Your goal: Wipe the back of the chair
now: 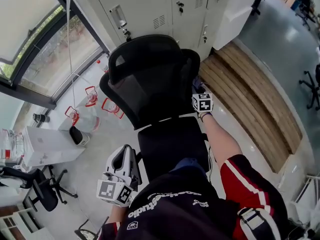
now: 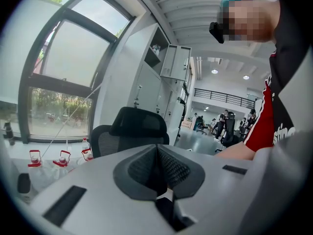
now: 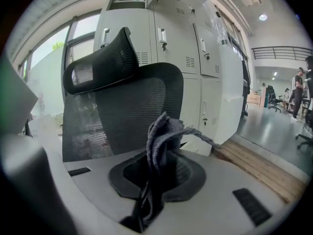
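Note:
A black mesh office chair [image 1: 150, 79] with a headrest [image 1: 142, 51] stands in front of me, its back [image 3: 127, 111] facing my right gripper. My right gripper [image 1: 199, 86] is shut on a grey cloth [image 3: 164, 138] and sits close to the backrest's right edge; whether the cloth touches the mesh I cannot tell. My left gripper [image 1: 122, 171] hangs low at the chair's left side, shut with nothing between its jaws. In the left gripper view the chair [image 2: 129, 133] shows a little way off beyond the closed jaws [image 2: 157, 173].
White metal lockers [image 1: 165, 9] stand right behind the chair. A wooden platform [image 1: 250, 94] runs along the right. Red-handled water jugs [image 1: 92, 104] sit on the floor by the window at left. A white desk [image 1: 47, 146] and another black chair [image 1: 40, 189] are at lower left.

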A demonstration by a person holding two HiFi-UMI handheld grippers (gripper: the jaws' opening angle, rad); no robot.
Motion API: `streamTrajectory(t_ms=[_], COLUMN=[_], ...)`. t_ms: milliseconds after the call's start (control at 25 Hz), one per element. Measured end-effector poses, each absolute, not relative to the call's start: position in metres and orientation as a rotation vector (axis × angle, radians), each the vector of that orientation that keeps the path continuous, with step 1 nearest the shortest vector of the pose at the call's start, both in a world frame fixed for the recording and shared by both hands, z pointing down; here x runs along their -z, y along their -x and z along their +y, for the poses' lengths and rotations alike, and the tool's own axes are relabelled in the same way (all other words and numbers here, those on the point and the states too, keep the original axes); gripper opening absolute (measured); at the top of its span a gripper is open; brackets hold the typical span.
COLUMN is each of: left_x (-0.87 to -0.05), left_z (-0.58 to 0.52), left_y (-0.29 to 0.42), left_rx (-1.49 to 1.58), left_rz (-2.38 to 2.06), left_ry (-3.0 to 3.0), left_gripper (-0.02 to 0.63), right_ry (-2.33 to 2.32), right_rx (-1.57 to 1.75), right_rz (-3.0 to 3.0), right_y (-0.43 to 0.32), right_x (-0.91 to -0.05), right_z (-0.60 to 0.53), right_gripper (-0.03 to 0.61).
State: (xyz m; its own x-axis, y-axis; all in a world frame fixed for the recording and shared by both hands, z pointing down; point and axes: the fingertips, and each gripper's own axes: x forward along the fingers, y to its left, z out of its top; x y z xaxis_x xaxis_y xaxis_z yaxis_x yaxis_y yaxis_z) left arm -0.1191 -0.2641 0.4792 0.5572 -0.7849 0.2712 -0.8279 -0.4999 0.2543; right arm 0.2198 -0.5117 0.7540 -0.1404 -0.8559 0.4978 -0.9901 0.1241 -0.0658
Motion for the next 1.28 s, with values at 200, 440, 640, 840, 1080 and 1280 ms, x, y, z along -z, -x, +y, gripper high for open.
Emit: streamTrajectory(t_ms=[200, 440, 640, 840, 1080, 1280], left_x=[-0.475, -0.469, -0.47, -0.466, -0.467, -0.471], left_z=[-0.262, -0.255, -0.243, -0.236, -0.23, -0.225], left_y=[0.13, 0.143, 0.159, 0.176, 0.199, 0.219], left_rx=[-0.141, -0.114, -0.095, -0.061, -0.037, -0.027], left_rz=[-1.359, -1.403, -1.452, -1.502, -1.56, -1.614], left_ry=[-2.422, -2.404, -2.366, -2.333, -2.288, -2.235], left_gripper=[0.027, 0.027, 0.028, 0.026, 0.028, 0.028], right_ry=[-1.821, -1.759, -1.707, -1.615, -1.511, -1.405], right_rx=[-0.556, -0.537, -0.53, -0.518, -0.504, -0.487], right_rz=[-2.058, -2.109, -2.157, -2.218, -2.289, -2.354], right_y=[-0.204, -0.165, -0.127, -0.079, -0.018, 0.037], right_x=[-0.752, -0.748, -0.745, -0.746, -0.744, -0.746], right_z=[-0.516, -0.519, -0.52, -0.521, -0.524, -0.522], right_gripper=[0.058, 0.058, 0.06, 0.06, 0.06, 0.06])
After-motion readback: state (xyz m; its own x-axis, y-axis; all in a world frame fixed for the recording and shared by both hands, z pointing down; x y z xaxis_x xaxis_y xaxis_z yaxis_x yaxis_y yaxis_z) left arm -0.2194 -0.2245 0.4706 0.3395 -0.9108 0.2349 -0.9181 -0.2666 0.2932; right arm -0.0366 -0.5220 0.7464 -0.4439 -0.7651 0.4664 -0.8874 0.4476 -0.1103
